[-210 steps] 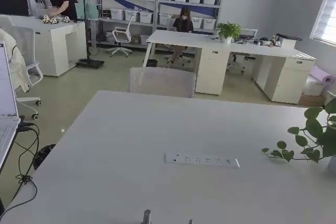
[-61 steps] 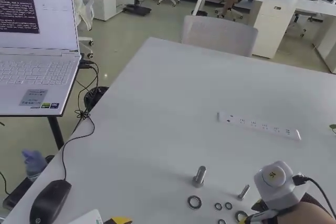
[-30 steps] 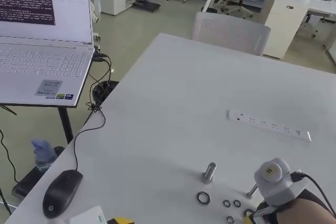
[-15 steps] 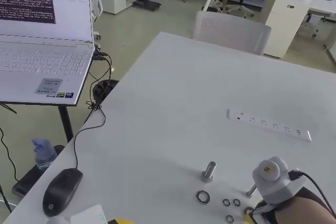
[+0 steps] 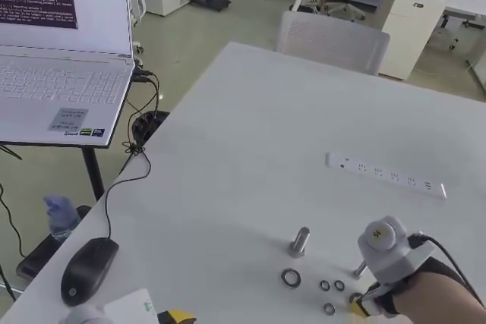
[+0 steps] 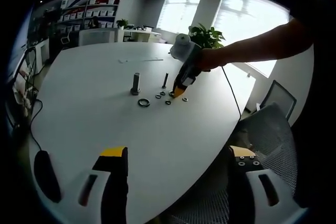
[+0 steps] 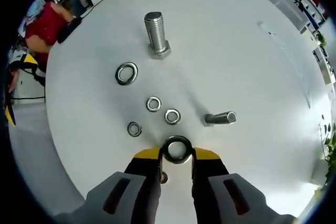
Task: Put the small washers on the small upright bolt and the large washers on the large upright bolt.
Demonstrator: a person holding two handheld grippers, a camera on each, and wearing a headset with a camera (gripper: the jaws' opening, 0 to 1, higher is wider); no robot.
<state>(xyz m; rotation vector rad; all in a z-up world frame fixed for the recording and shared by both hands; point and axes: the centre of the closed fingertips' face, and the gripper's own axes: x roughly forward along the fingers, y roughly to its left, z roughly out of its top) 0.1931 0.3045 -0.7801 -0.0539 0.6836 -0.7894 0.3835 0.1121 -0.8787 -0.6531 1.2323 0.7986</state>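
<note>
My right claw [image 7: 177,156] has its two yellow tips pressed on a big silver metal washer [image 7: 176,140], one tip on each side. I think the ring is pinched tight, but I cannot tell if it is lifted off the white table [image 7: 226,40] or lying flat on it.

Just past it, the right gripper view shows three small silver washers [image 7: 153,104] lying close together. A second big washer [image 7: 126,73] lies further on, and the fat upright steel bolt [image 7: 155,34] stands beyond that. The thin upright bolt [image 7: 220,118] is off to the right. Both bolts stand bare.

In the head view my hand covers most of the claw, so the pinch is hard to see there. That view adds a long white power strip [image 5: 383,174], an open laptop [image 5: 61,81] and a black mouse [image 5: 87,267].

My left claw [image 6: 178,156] is wide apart with nothing in it, well away from the bolts. Its view sees my right claw from the side, tips down among the washers.
</note>
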